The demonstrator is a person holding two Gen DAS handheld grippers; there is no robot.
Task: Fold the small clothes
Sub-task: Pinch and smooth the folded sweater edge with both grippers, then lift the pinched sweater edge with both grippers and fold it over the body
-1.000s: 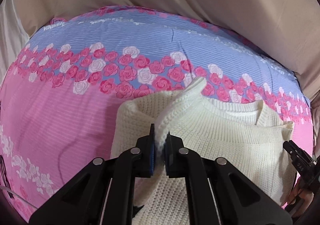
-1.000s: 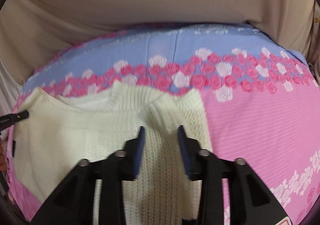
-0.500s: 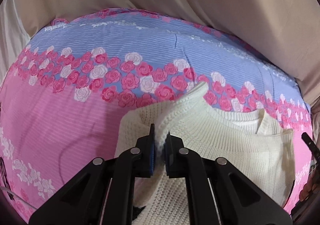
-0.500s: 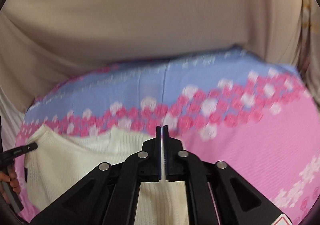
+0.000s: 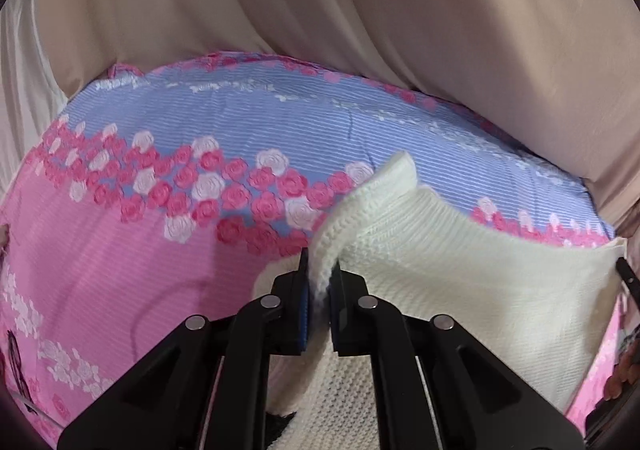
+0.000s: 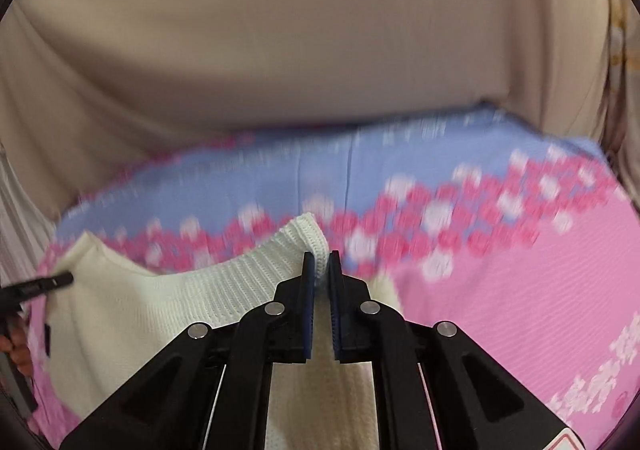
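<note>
A cream knit sweater lies partly lifted over a pink and blue rose-print bedsheet. My left gripper is shut on a ribbed edge of the sweater and holds it raised. My right gripper is shut on another ribbed edge of the sweater, also raised off the sheet. The knit stretches between the two grippers. The right gripper's tip shows at the right edge of the left wrist view, and the left gripper's tip shows at the left of the right wrist view.
A beige curtain hangs behind the bed's far edge, also in the right wrist view. The person's fingers show at the left edge. The right wrist view is motion-blurred.
My right gripper went from open over the sweater to shut on its ribbed edge and lifted it. My left gripper kept its hold and raised its edge higher.
</note>
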